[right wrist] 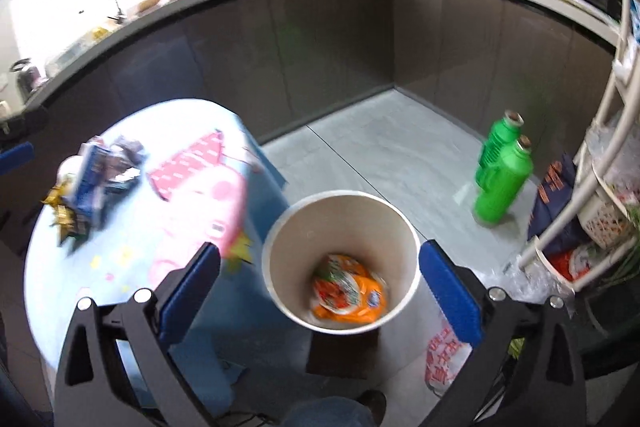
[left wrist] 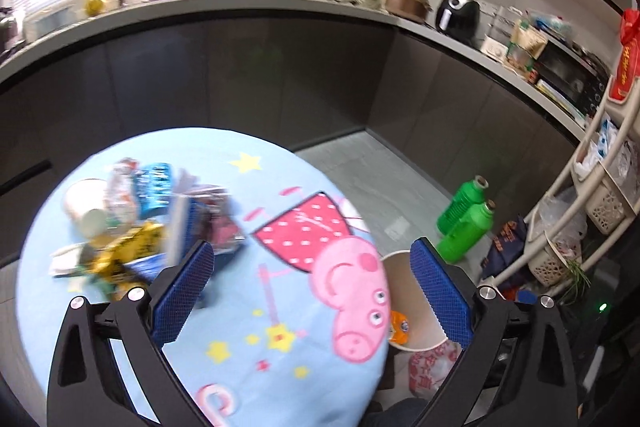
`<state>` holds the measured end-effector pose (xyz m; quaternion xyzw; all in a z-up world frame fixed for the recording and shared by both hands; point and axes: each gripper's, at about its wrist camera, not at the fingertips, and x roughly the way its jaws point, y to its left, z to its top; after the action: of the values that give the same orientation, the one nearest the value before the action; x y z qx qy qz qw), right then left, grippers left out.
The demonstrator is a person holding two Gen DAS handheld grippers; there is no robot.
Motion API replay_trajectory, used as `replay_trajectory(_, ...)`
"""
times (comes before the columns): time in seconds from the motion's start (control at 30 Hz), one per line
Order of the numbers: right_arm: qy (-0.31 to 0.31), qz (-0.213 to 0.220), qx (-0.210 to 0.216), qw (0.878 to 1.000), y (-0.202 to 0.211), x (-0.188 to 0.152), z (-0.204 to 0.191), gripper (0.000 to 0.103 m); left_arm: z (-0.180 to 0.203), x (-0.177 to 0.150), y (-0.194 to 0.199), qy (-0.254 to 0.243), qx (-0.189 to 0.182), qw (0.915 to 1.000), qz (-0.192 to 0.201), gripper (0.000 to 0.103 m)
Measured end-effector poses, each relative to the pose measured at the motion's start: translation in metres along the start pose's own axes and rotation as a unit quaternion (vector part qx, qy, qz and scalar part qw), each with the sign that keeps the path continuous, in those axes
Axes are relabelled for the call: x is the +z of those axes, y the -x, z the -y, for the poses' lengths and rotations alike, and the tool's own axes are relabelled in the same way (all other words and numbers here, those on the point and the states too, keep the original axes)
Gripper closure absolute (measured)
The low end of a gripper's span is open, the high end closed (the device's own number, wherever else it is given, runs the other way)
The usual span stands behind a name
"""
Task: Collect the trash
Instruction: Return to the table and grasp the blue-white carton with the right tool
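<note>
A heap of trash [left wrist: 148,223] lies at the far left of the round table [left wrist: 280,367] with its light-blue cartoon cloth: wrappers, a paper cup, a yellow packet and blue packets. My left gripper [left wrist: 312,291] hangs open above the table, nothing between its blue pads. Beside the table stands a white paper bin [right wrist: 412,263] holding an orange wrapper [right wrist: 348,291]. My right gripper [right wrist: 320,291] is open over the bin, empty, its fingers standing on either side of the rim. In the right wrist view the trash heap [right wrist: 92,179] shows at the left.
Two green bottles [right wrist: 502,179] stand on the grey floor to the right. A white shelf rack [right wrist: 600,163] with baskets and bags sits at the far right. Dark cabinets under a crowded counter [left wrist: 280,7] ring the room. A red-printed plastic bag [right wrist: 444,359] lies by the bin.
</note>
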<state>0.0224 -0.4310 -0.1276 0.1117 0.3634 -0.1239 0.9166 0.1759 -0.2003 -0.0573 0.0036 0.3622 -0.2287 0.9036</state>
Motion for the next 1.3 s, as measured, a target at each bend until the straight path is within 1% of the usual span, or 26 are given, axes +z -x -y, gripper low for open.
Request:
replay_trajectory(0.13,0.006,0.015,0.036,0.999,0.020,0.011,-0.028,0.003,-0.034,-0.008,0.036,0.015,0.034,0.9992,0.014,0.008)
replay_trajectory(0.23,0.001,0.021,0.075,0.997,0.032,0.017,-0.049,0.003,-0.062,-0.017,0.060,0.032,0.062,0.9974,0.019,0.008)
replay_trajectory(0.33,0.010,0.018,0.113,0.993,0.037,0.019,-0.077,0.003,-0.090,-0.030,0.081,0.045,0.089,0.9948,0.023,0.008)
replay_trajectory(0.4,0.028,0.013,0.124,0.992,0.038,0.021,-0.101,0.003,-0.110,-0.039,0.092,0.057,0.102,0.9929,0.022,0.008)
replay_trajectory(0.53,0.066,0.005,0.148,0.987,0.033,0.021,-0.150,0.003,-0.147,-0.055,0.108,0.085,0.117,0.9893,0.020,0.008)
replay_trajectory(0.6,0.076,-0.003,0.164,0.984,0.026,0.023,-0.175,0.003,-0.161,-0.061,0.113,0.096,0.117,0.9882,0.019,0.008)
replay_trajectory(0.7,0.098,-0.015,0.172,0.980,0.010,0.028,-0.212,0.004,-0.178,-0.067,0.118,0.109,0.113,0.9874,0.017,0.008)
replay_trajectory(0.77,0.110,-0.023,0.170,0.979,-0.004,0.031,-0.234,0.009,-0.188,-0.072,0.121,0.114,0.111,0.9872,0.018,0.008)
replay_trajectory(0.83,0.116,-0.028,0.164,0.979,-0.017,0.034,-0.251,0.018,-0.193,-0.075,0.122,0.116,0.108,0.9872,0.017,0.009)
replay_trajectory(0.93,0.114,-0.042,0.158,0.980,-0.044,0.041,-0.272,0.020,-0.204,-0.079,0.120,0.118,0.104,0.9874,0.015,0.009)
replay_trajectory(1.03,0.105,-0.062,0.151,0.981,-0.071,0.043,-0.282,0.021,-0.212,-0.081,0.116,0.120,0.092,0.9884,0.012,0.009)
replay_trajectory(1.17,0.097,-0.082,0.130,0.983,-0.100,0.044,-0.292,0.028,-0.213,-0.081,0.105,0.105,0.080,0.9912,0.006,0.012)
replay_trajectory(1.27,0.086,-0.096,0.126,0.984,-0.116,0.044,-0.294,0.040,-0.214,-0.081,0.094,0.103,0.066,0.9925,-0.004,0.015)
replay_trajectory(1.3,0.086,-0.099,0.124,0.984,-0.119,0.043,-0.294,0.055,-0.214,-0.080,0.090,0.103,0.062,0.9927,-0.006,0.017)
